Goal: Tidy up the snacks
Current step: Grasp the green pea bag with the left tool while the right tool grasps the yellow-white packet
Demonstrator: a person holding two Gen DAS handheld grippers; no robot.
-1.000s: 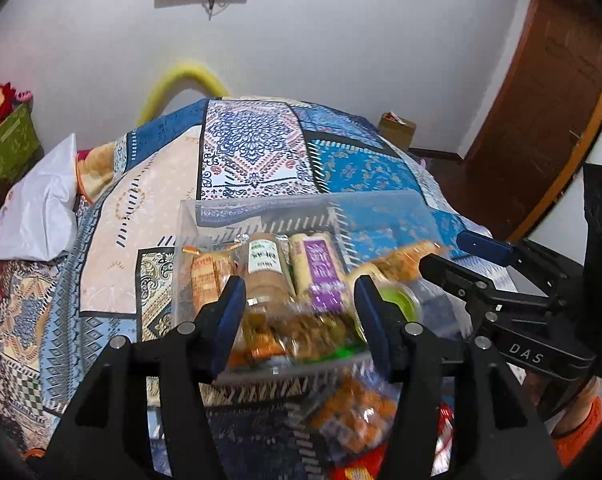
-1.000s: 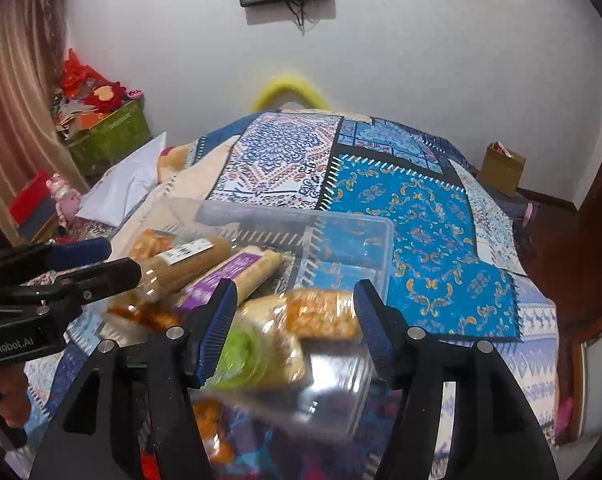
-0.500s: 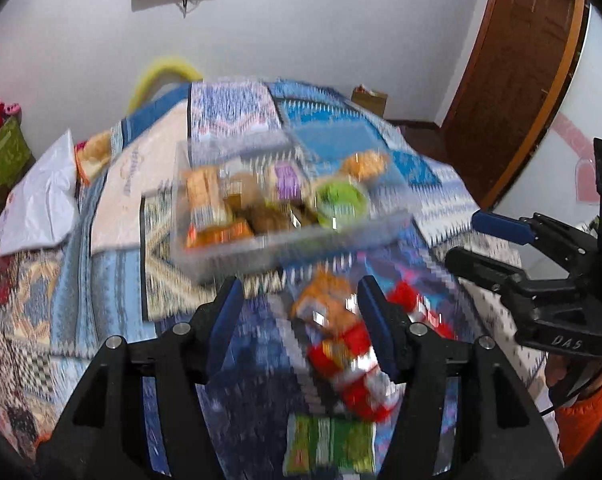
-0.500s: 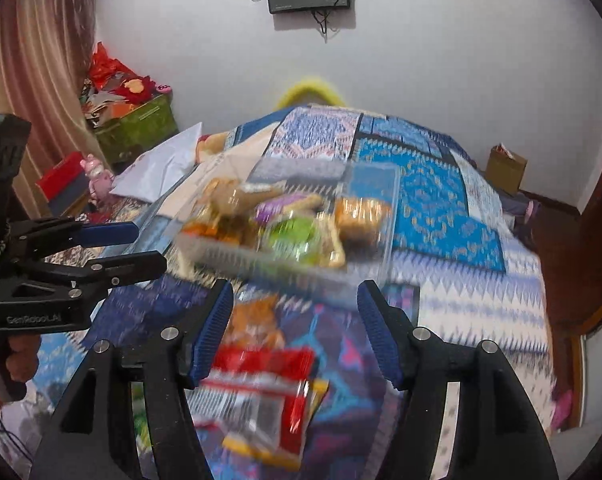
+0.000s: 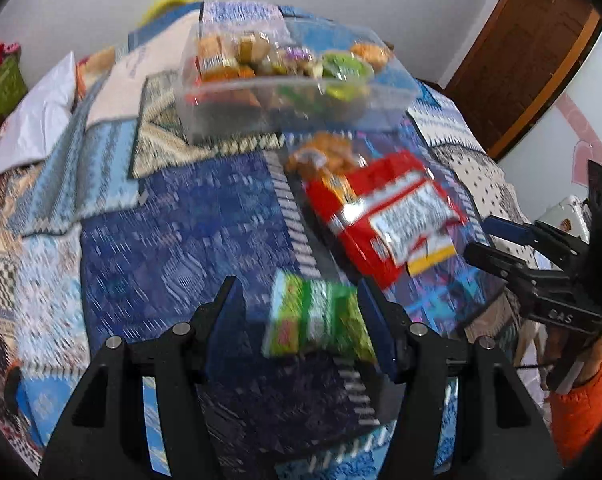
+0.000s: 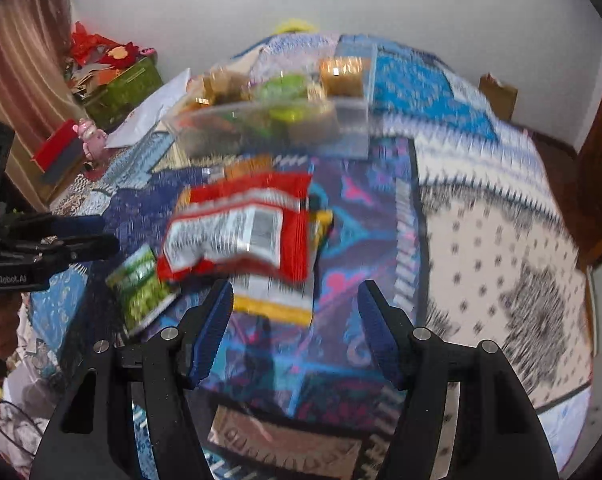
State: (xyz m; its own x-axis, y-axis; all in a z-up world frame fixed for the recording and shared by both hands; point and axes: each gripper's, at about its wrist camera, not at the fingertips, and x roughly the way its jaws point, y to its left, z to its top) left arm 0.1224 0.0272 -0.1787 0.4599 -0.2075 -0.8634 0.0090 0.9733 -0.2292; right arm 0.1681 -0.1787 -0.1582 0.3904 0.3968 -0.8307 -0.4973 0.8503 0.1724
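A clear plastic box (image 5: 205, 116) holding several snack packs sits far back on the quilted bed; it also shows in the right wrist view (image 6: 353, 128). In front of it lie an orange snack bag (image 5: 329, 156), a red packet (image 5: 381, 216) and a green packet (image 5: 317, 320). The red packet (image 6: 241, 232) and green packet (image 6: 141, 284) also show in the right wrist view. My left gripper (image 5: 301, 320) is open and empty, with the green packet between its fingers' line of sight. My right gripper (image 6: 297, 320) is open and empty, just short of the red packet.
A patchwork quilt (image 5: 181, 220) covers the bed. A white pillow (image 5: 33, 120) lies at the left. A green crate (image 6: 121, 88) with red items stands by the wall. A cardboard box (image 6: 497, 96) sits on the floor at the right, near a brown door (image 5: 521, 52).
Both grippers have pulled back from the clear box toward the near end of the bed. The loose packets now fill the foreground. Both frames are motion-blurred.
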